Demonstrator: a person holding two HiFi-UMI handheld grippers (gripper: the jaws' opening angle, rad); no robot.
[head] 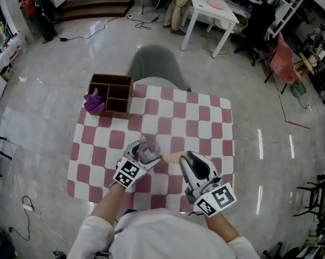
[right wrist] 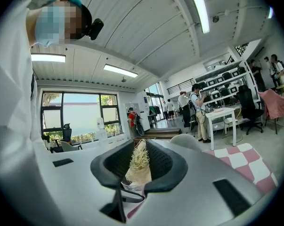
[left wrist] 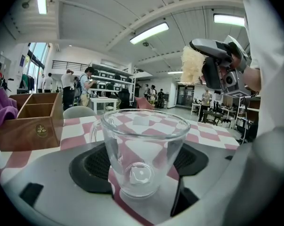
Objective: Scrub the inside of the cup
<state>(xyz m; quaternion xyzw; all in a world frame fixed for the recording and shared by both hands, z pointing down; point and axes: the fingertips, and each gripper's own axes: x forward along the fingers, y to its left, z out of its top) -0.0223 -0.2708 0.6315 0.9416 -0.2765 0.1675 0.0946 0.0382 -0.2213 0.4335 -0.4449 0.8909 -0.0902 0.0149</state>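
Left gripper view: left hand-held gripper (left wrist: 141, 167) clamps glass cup (left wrist: 142, 138); right hand-held gripper (right wrist: 142, 166) pinches fibrous scrubber (right wrist: 138, 158). Risk: glass could slip under scrubbing force.

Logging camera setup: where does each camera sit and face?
Head view: on the person's head, looking steeply down at the checkered table; forearms, left gripper and right gripper show.
Left gripper view: on the left gripper, facing across the table; its jaws hold the glass cup, white clothing at right.
Right gripper view: on the right gripper, tilted toward the ceiling; jaws clamp the scrubber, torso at left.
All three show the scrubber.
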